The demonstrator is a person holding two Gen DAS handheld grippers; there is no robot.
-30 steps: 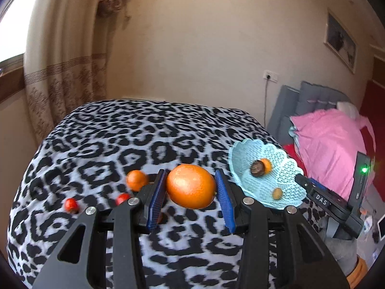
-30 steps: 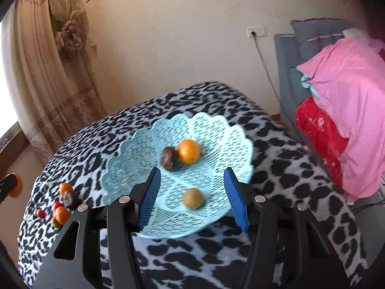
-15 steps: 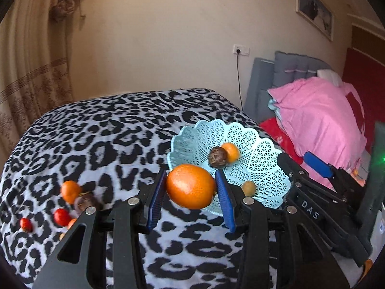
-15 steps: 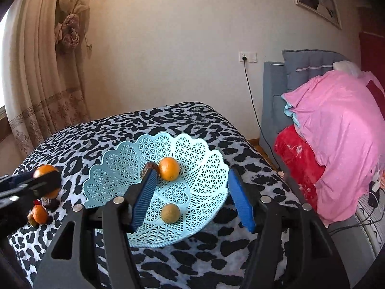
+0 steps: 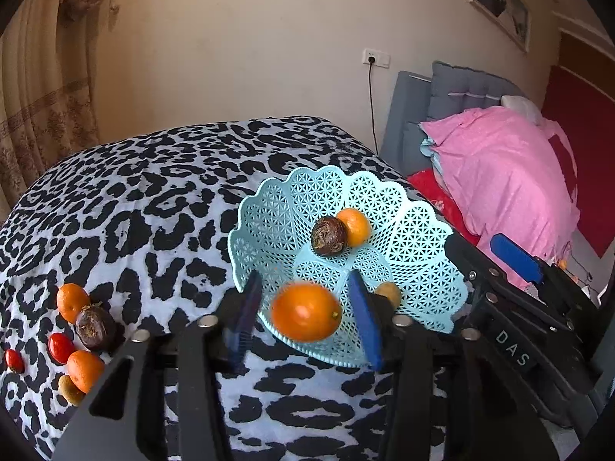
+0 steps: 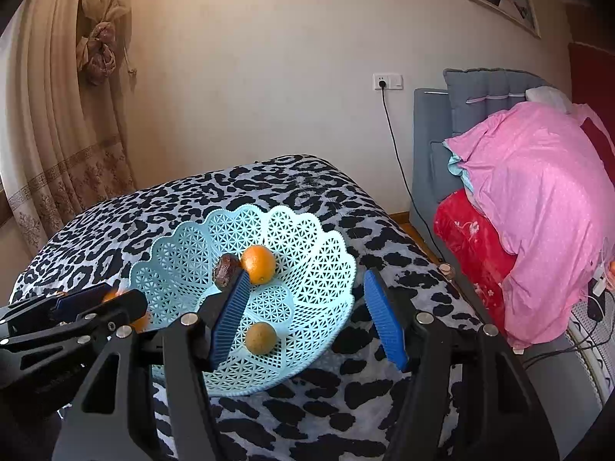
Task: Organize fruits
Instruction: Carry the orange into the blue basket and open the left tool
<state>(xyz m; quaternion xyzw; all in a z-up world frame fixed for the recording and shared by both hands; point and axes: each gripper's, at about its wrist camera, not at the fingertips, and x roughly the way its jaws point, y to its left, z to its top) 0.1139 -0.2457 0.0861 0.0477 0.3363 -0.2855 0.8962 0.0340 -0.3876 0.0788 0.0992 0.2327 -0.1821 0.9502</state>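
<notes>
A large orange point(image 5: 305, 312) sits blurred between the blue pads of my left gripper point(image 5: 303, 313), over the near rim of the light-blue lattice basket point(image 5: 269, 207). The jaws are opening, and a gap shows on each side of the orange, so the pads no longer press it. In the basket lie a dark passion fruit point(image 5: 328, 236), a small orange point(image 5: 355, 226) and a small yellow-brown fruit point(image 5: 388, 292). My right gripper point(image 6: 307, 319) hangs open over the basket point(image 6: 173, 253) with nothing gripped. The left gripper point(image 6: 77, 307) shows at the basket's left edge.
Several loose fruits lie on the leopard-print cloth point(image 5: 153, 211) at the left: small oranges point(image 5: 72, 302), a passion fruit point(image 5: 94, 327), red ones point(image 5: 60, 347). A grey headboard and pink bedding point(image 6: 538, 176) stand to the right. A curtain point(image 6: 57, 134) hangs at the left.
My left gripper carried the orange rightward to the basket's near rim and its jaws spread, freeing the orange. The right gripper's jaws widened a little and it tilted up slightly.
</notes>
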